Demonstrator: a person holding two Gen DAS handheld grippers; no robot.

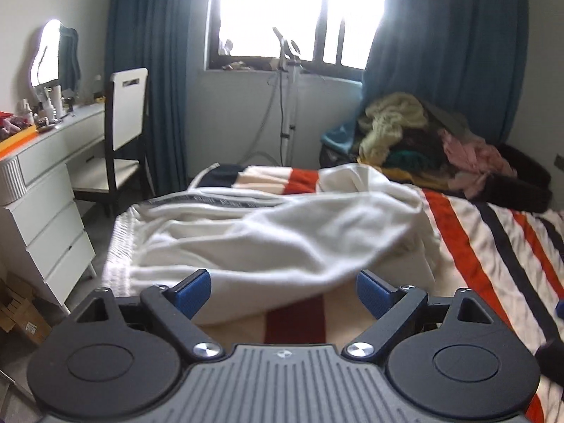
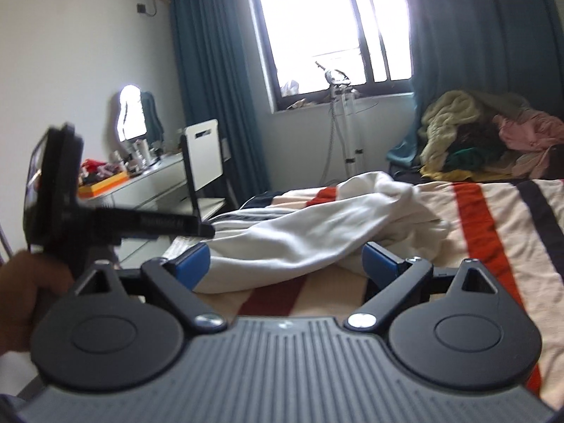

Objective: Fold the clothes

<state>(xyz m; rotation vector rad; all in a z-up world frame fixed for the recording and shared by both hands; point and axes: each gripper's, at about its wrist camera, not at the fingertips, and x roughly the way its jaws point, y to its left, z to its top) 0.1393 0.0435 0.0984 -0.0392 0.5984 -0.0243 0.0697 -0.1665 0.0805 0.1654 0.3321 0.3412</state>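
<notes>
Closest to me in each wrist view are my own tools: the left gripper [image 1: 283,290] with its blue-padded fingers [image 1: 194,290] spread wide and holding nothing, and the right gripper [image 2: 287,268] likewise spread wide and empty. Just beyond both lies the one piece I am working on, a white fleecy sweatshirt-like garment [image 1: 282,232] with a ribbed hem and a grey printed band, heaped in loose folds on the striped cream, orange and navy bedspread [image 1: 493,246], towards its left edge. I judge it soft, limp and fairly light; it should drape and sag wherever I lift it and will not hold a crease by itself, though the fleece looks grippy enough not to slide out of the pads. The ribbed hem [image 1: 123,243] at the left looks like the firmest place to pinch, with the near rounded fold [image 2: 268,264] as the second hold, so both grippers can pull the cloth flat. Counting: one white garment laid out, one mixed pile of unfolded clothes [image 2: 486,141] at the far right of the bed, too tangled to number, two grippers, one white chair [image 1: 127,120], one white dresser [image 1: 42,190], one mirror [image 1: 49,53].
</notes>
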